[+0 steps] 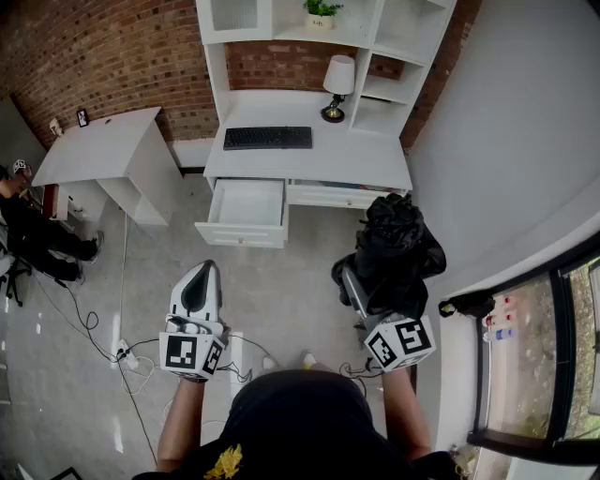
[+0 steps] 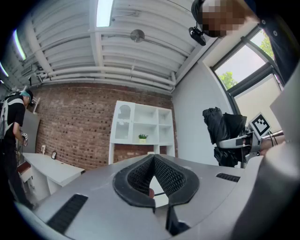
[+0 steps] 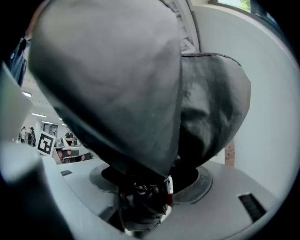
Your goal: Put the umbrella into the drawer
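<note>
The right claw [image 1: 367, 286] is clamped on the umbrella [image 1: 394, 239], a folded black bundle held in the air at the person's right. It is well short of the drawer [image 1: 246, 202]. The head view alone shows that drawer: it stands pulled out and bare under the white worktop [image 1: 319, 161], which carries a dark keyboard [image 1: 267, 138] and a small lamp [image 1: 337, 80]. The left claw [image 1: 203, 277] hangs level over the pale floor [image 1: 300, 281] with its tips together and nothing between them.

The left gripper view confirms this. Its ribbed black pads [image 2: 172, 177] meet at the far end, with only a sliver of light lower down. It also shows what the head view cannot: a ribbed ceiling with a strip light [image 2: 104, 11], a brick wall [image 2: 75, 122], and the white shelf unit [image 2: 143, 124] seen from the front, a small plant [image 2: 142, 137] in one compartment. The umbrella shows at the right edge of that view, beside the right gripper's marker cube [image 2: 260, 124].

The right gripper view is almost filled by grey-black fabric bunched down into the jaws, where a small red and white piece [image 3: 169, 186] shows. At its far left the left gripper's marker cube [image 3: 45, 143] is visible
</note>
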A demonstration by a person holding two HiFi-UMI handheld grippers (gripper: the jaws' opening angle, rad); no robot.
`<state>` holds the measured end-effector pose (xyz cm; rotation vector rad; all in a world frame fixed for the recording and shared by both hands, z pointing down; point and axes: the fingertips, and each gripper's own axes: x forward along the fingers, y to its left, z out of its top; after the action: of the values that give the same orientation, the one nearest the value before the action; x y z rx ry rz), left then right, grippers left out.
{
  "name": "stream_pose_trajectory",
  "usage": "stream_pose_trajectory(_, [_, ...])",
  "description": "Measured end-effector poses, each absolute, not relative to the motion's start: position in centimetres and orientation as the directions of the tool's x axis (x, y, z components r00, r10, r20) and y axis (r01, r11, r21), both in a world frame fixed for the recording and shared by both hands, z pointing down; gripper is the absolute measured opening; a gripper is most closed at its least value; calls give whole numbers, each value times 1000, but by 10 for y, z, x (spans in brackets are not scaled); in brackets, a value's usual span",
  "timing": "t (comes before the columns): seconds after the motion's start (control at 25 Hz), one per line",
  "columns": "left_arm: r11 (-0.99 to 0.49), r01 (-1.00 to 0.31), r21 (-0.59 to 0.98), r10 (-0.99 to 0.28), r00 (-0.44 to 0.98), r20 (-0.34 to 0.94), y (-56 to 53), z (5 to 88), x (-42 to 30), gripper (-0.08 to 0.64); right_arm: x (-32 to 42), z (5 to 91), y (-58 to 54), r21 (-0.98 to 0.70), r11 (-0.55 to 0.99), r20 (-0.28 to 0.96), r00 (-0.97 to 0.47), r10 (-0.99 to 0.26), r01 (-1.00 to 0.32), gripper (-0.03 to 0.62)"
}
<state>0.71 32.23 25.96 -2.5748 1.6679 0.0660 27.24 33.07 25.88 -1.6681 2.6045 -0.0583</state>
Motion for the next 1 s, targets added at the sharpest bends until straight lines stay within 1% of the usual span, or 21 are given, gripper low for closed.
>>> stream_pose_trajectory(0.12, [-419,-907,-55,-904,422,-67,320,263,14,15,275,258,328,-20,392,-10,-392,-920,-920,262])
stream_pose_trajectory(0.36, [-428,-901,-75,-902,431,-36,313,274,13,15,274,256,326,51,349,-31,-351,-936,-936,262])
stream_pose_trajectory(1.0, [-385,-922,-45,-922,387,-28,303,278,-37,15,242,257,310,29,359,-34,-360,-932,-933,261])
